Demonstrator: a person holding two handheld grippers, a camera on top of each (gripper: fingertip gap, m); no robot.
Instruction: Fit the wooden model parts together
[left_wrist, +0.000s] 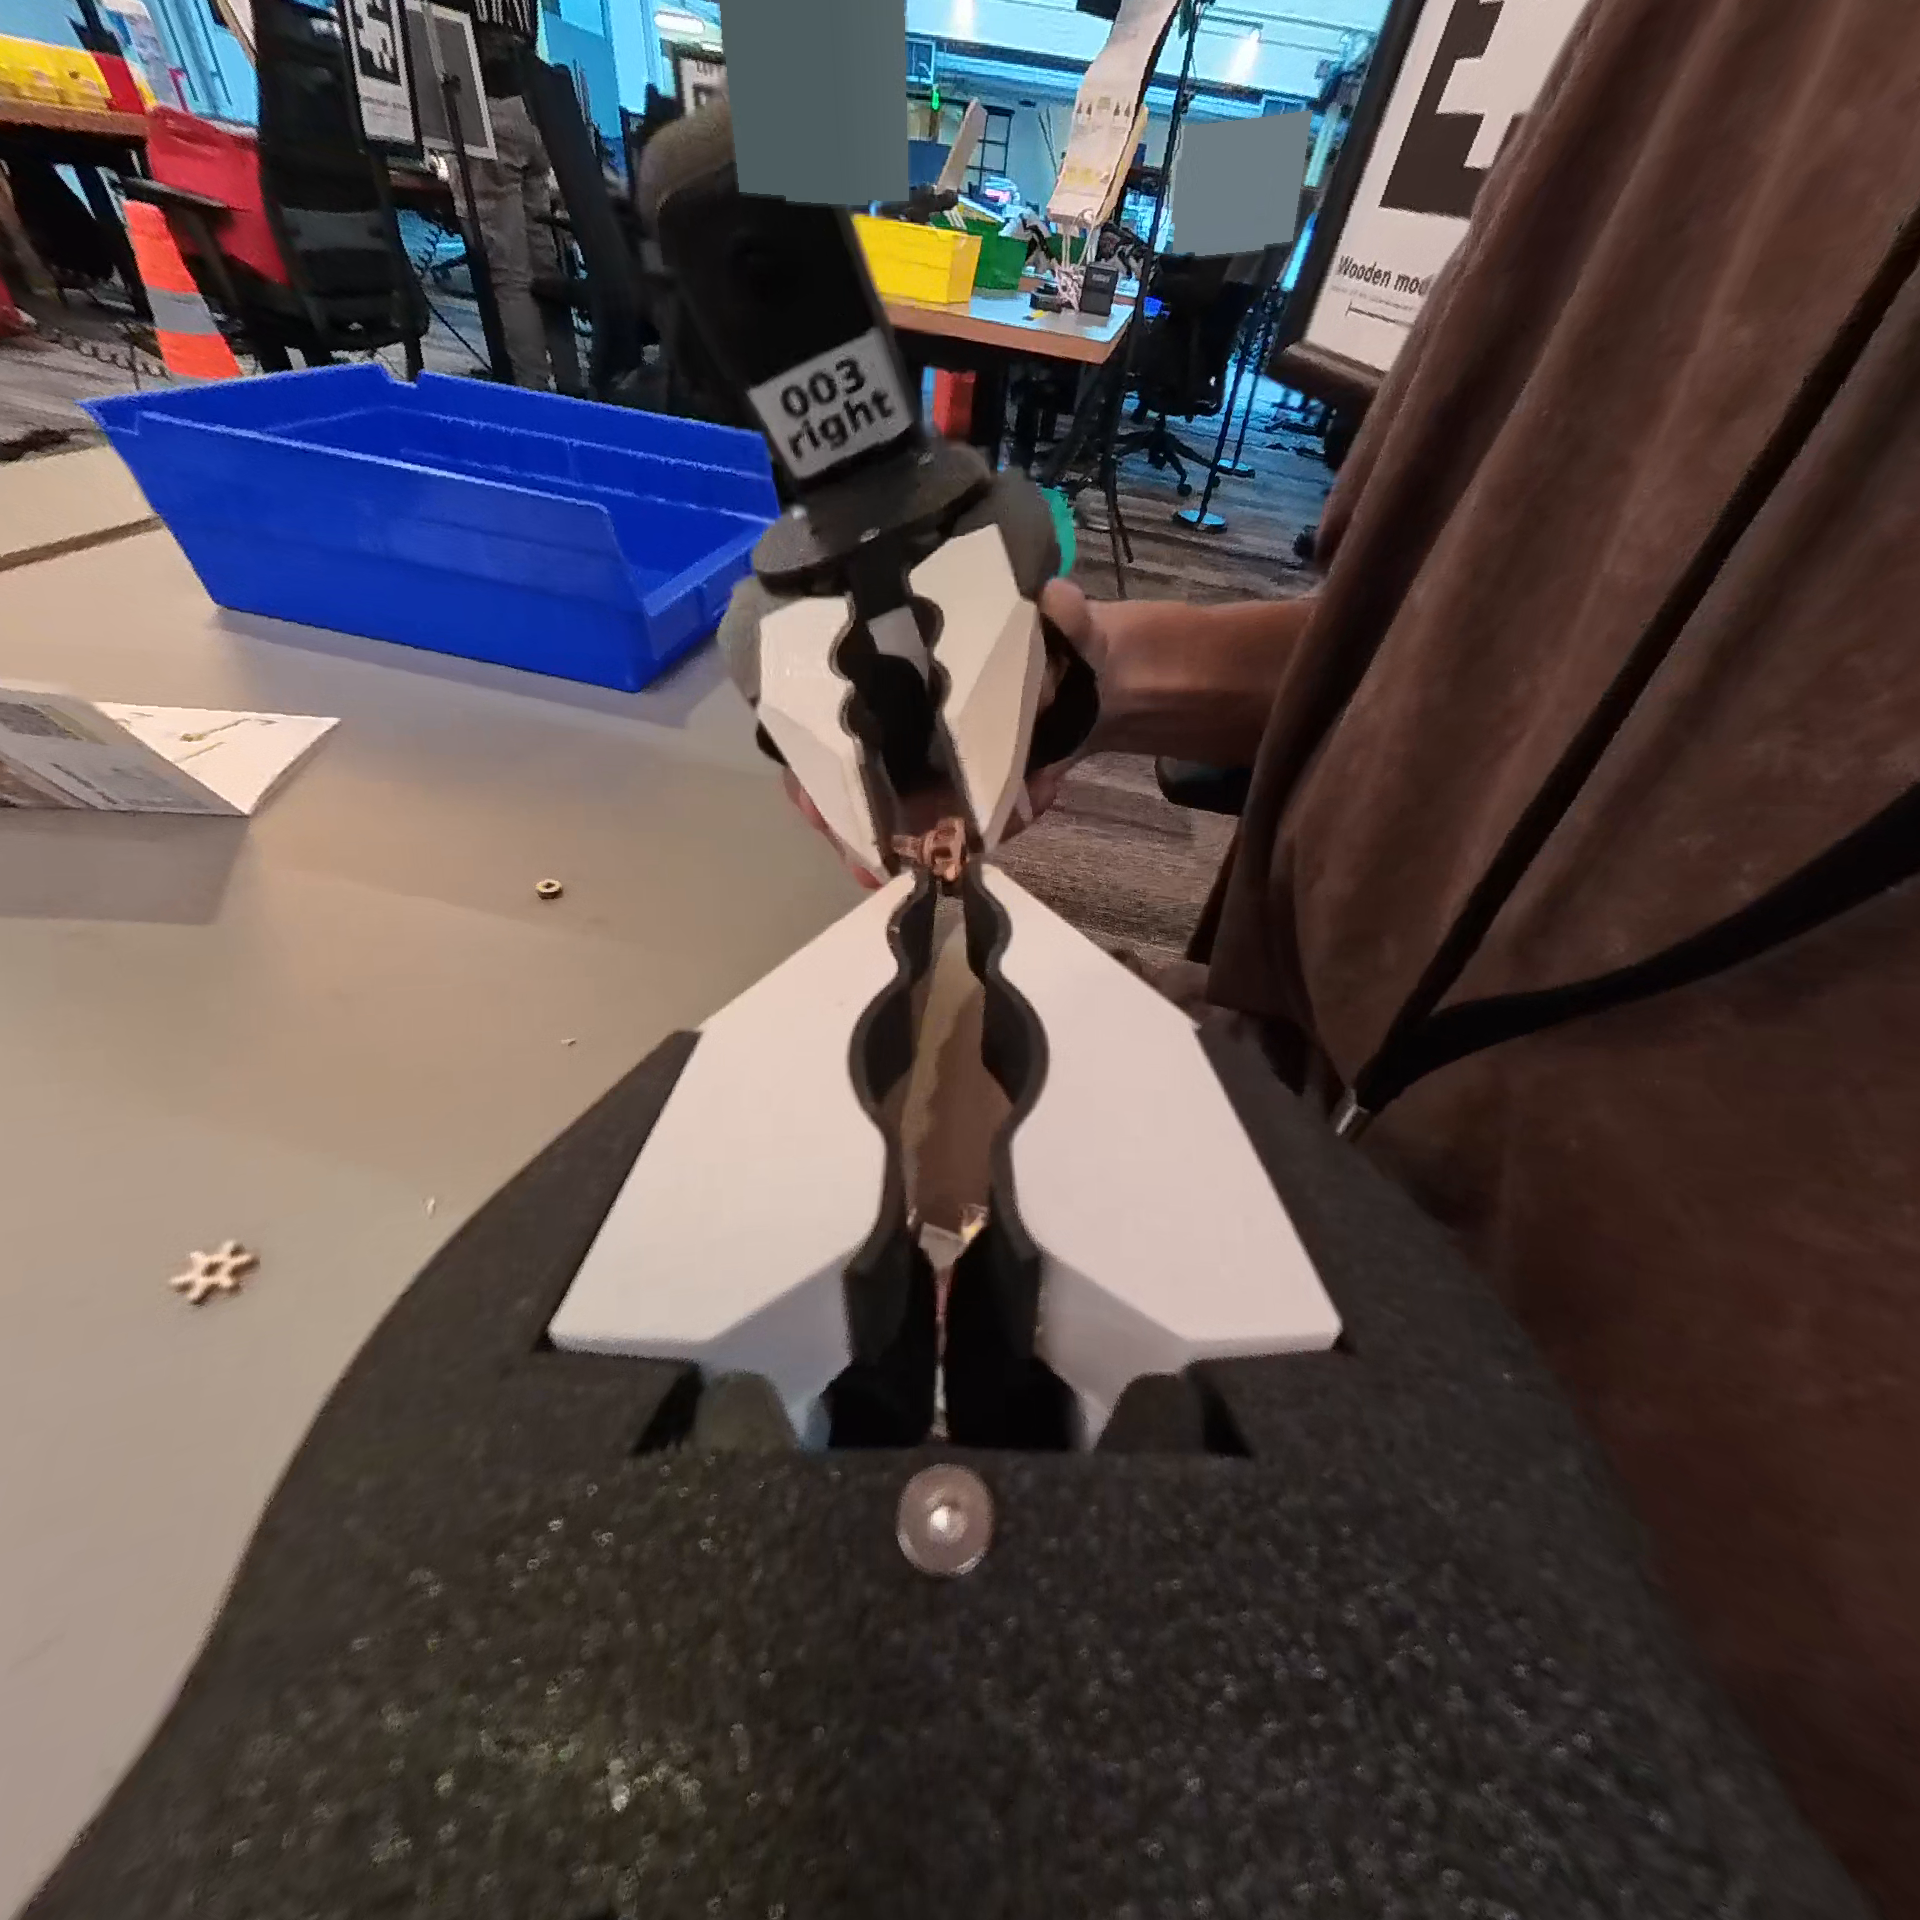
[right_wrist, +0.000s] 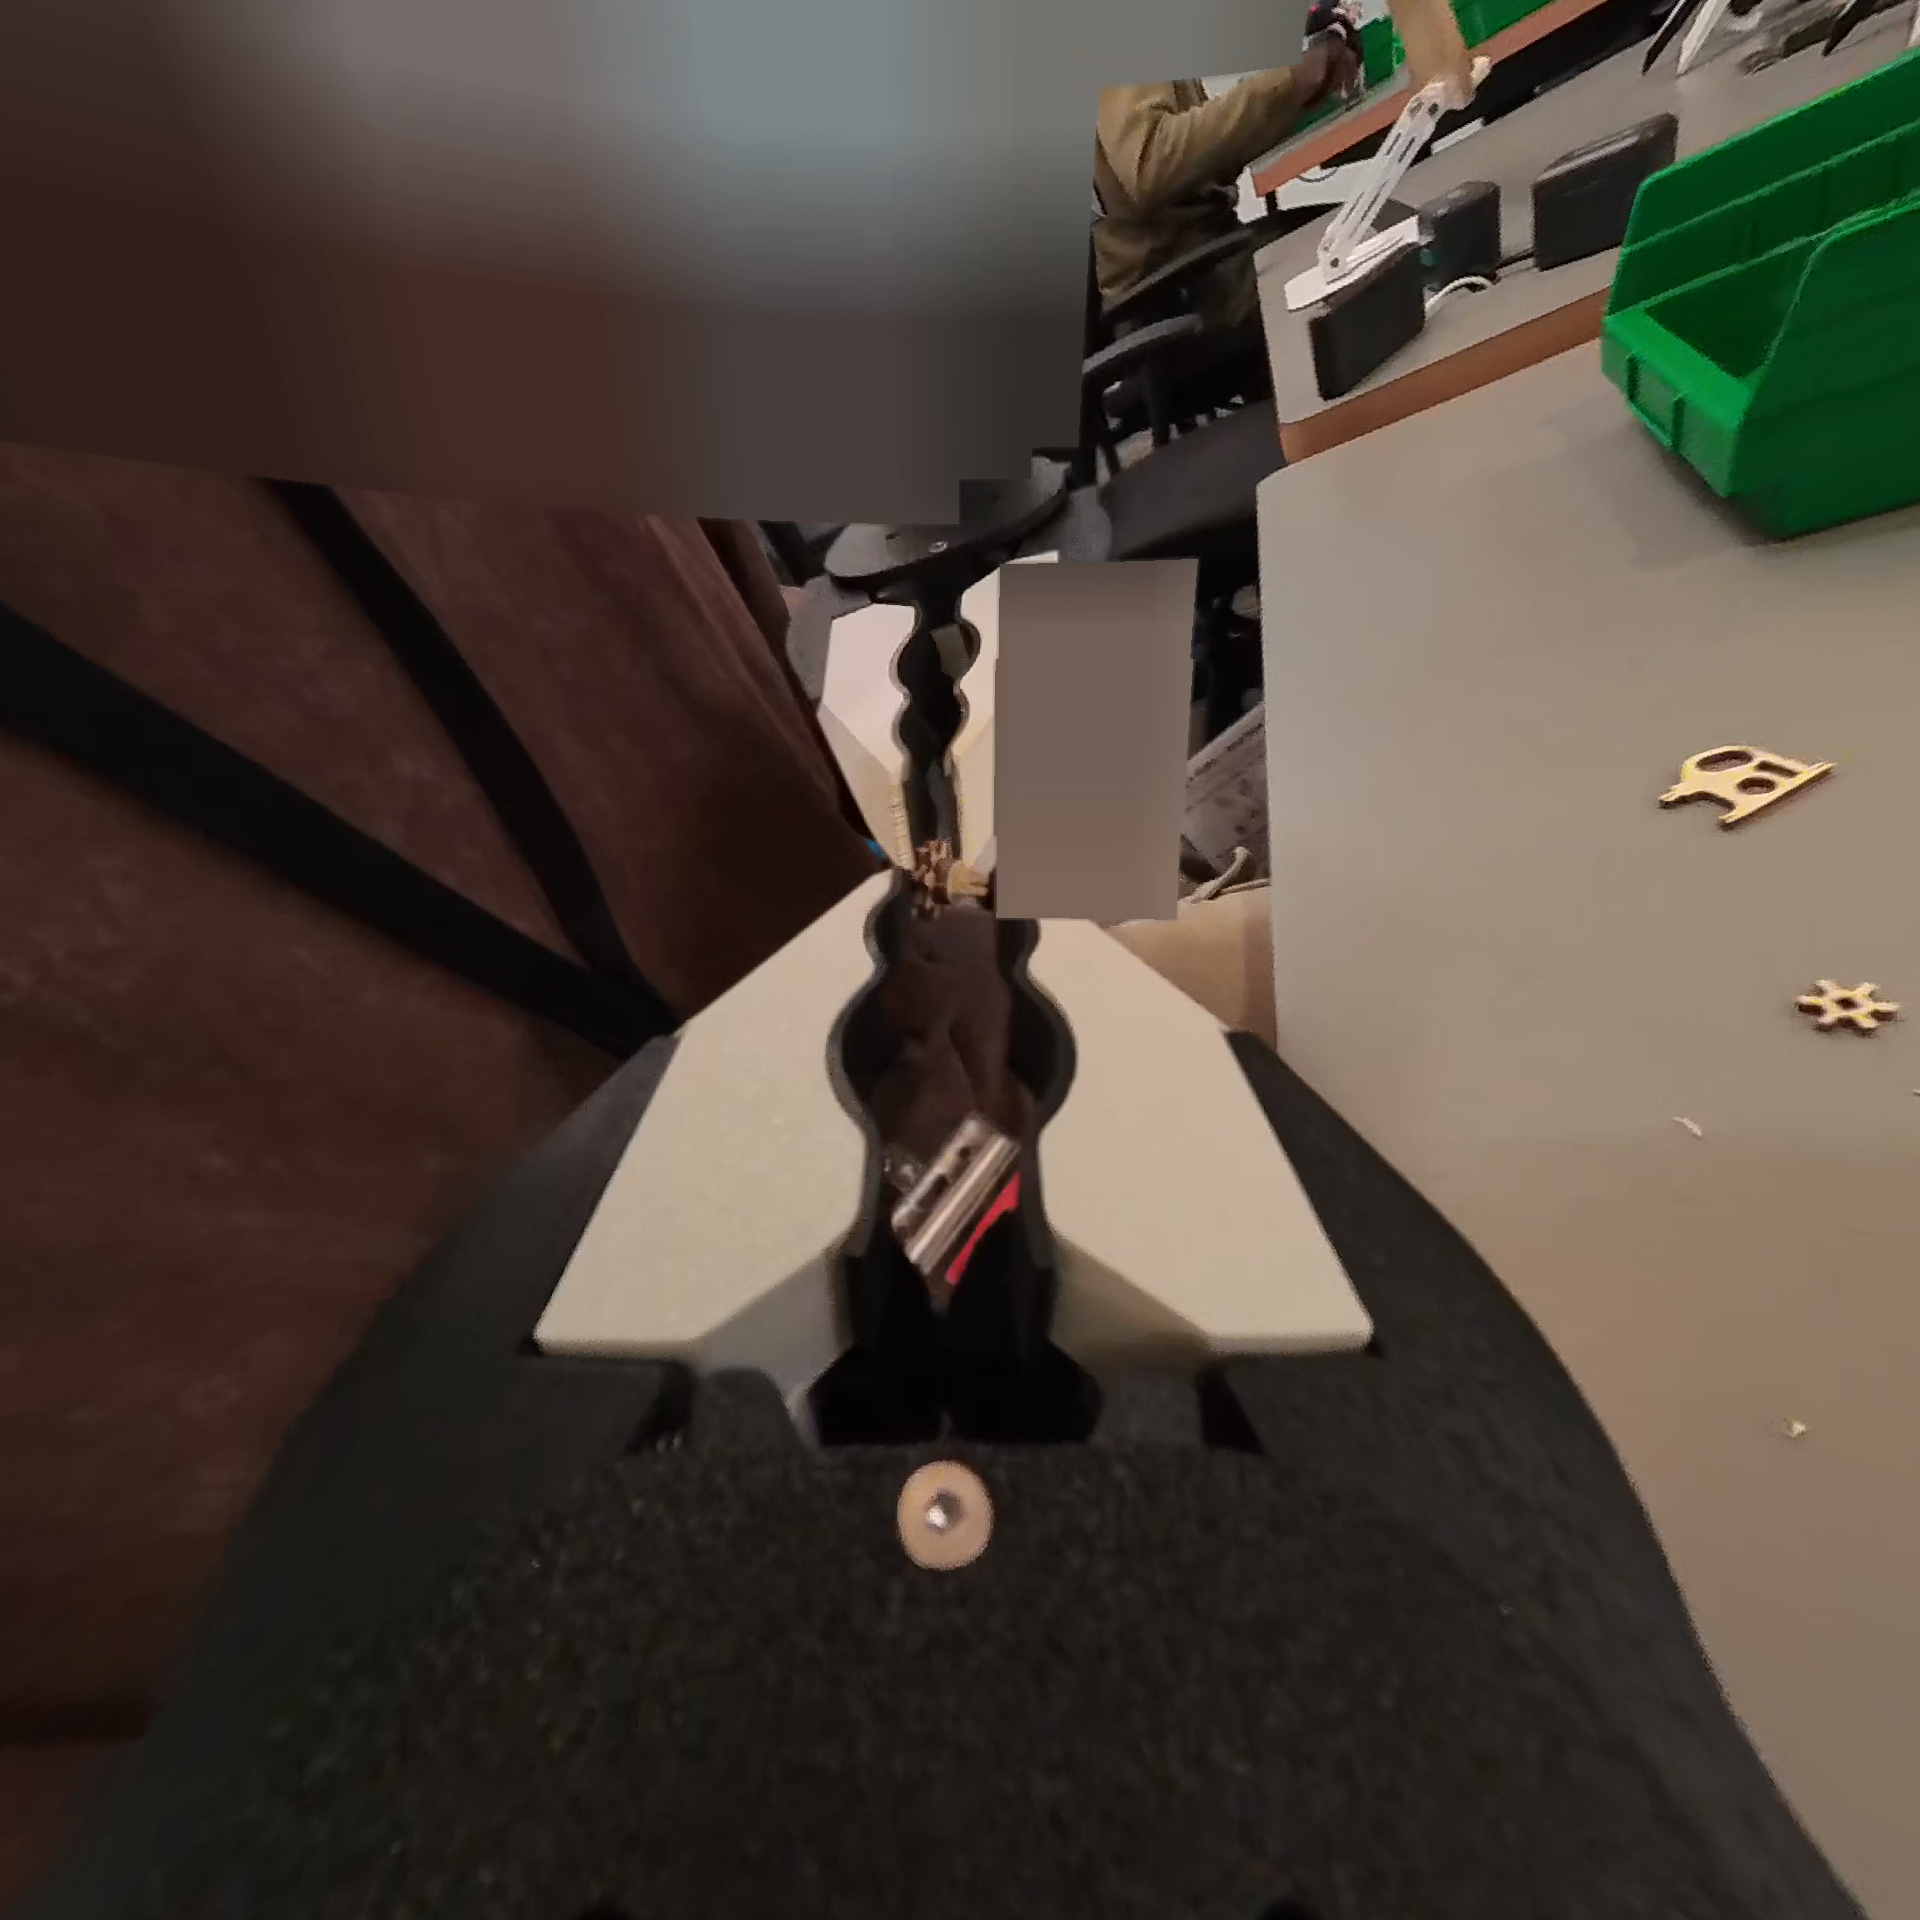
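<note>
Pale laser-cut wooden parts (left_wrist: 940, 850), tiny, notched, brown at the edges, sit pinched tip-to-tip between both grippers, held in the air off the table (left_wrist: 416, 987) edge. Left gripper (left_wrist: 928, 883) closed narrow on them; right gripper (right_wrist: 932, 891) likewise. Loose on the table: a cog-shaped piece (right_wrist: 1846, 1006) and a car-shaped cutout (right_wrist: 1740, 781).

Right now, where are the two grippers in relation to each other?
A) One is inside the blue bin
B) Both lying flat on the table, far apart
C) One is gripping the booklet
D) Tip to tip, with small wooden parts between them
D: in the left wrist view the left gripper and the right gripper meet tip to tip over the small wooden parts, held up off the table.
</note>
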